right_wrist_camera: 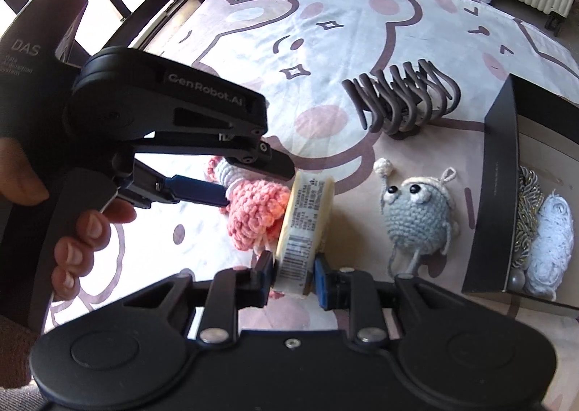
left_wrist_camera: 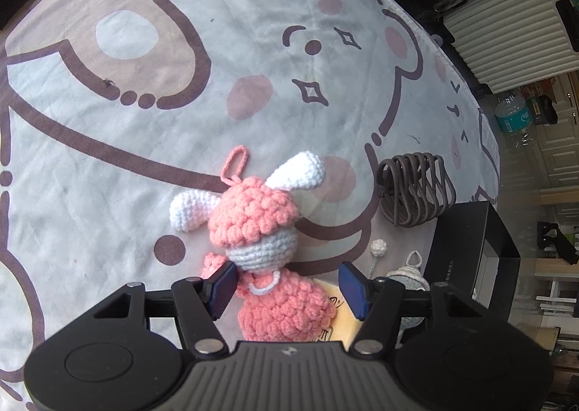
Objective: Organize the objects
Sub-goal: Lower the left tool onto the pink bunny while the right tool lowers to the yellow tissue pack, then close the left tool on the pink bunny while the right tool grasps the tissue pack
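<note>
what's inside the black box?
In the black box: a white fluffy item, a braided grey-gold piece and a silvery bead. The wall hides anything below.

Two close downward wrist views — shared pink crochet doll (left_wrist_camera: 267, 251) (right_wrist_camera: 253, 215).

Knobbly pink crochet doll (left_wrist_camera: 275, 266), soft printed cloth cover (left_wrist_camera: 181, 139), matt black box (right_wrist_camera: 499, 193).
</note>
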